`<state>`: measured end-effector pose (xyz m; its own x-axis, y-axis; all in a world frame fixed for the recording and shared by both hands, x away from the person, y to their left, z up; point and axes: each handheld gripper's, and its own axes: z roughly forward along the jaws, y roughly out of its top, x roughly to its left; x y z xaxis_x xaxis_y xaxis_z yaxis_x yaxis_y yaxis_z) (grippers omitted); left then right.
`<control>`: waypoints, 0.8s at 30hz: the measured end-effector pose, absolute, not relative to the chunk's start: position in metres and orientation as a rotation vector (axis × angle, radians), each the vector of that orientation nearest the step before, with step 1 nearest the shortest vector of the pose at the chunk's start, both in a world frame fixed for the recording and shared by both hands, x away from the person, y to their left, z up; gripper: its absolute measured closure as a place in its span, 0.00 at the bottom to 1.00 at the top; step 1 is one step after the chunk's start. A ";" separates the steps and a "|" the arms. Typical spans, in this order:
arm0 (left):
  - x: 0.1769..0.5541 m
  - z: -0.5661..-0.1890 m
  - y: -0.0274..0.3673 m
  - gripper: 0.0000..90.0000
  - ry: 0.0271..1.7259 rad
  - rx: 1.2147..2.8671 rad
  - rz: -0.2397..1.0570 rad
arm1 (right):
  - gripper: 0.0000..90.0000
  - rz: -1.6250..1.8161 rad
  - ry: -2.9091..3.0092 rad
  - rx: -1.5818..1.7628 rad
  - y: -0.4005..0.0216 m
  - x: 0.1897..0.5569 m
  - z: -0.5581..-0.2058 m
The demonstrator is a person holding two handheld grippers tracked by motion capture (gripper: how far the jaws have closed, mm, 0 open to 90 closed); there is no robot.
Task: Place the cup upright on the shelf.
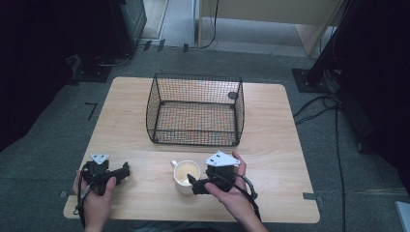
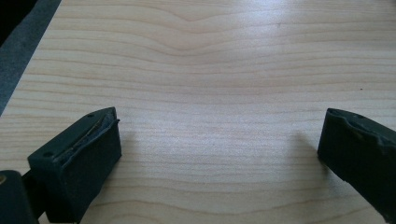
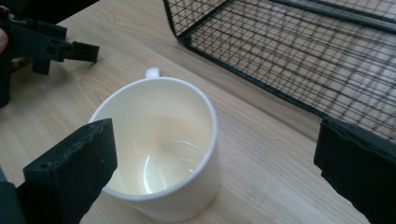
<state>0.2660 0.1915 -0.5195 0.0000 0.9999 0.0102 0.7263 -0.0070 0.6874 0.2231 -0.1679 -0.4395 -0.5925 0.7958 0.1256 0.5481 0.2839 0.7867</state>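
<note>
Beside the white mug (image 3: pixel 161 144), right gripper (image 3: pixel 215 158) spread wide
One jaw over the rim: closing off-centre could tip it; left gripper (image 2: pixel 219 144) rests spread on the tabletop (image 2: pixel 210 60)

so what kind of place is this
Probably a lab or workshop set up for recording, not a home: a lone wooden table on grey carpet, loose cables across the floor, and dark equipment stands around it.
</note>
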 end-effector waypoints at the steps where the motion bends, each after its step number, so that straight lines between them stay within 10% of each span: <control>1: 0.266 -0.520 0.191 0.00 1.776 1.785 0.718 | 0.00 1.202 2.272 1.226 -0.164 0.223 -0.441; 24: 0.266 -0.520 0.191 0.00 1.775 1.786 0.717 | 0.00 1.144 2.356 1.169 -0.124 0.220 -0.466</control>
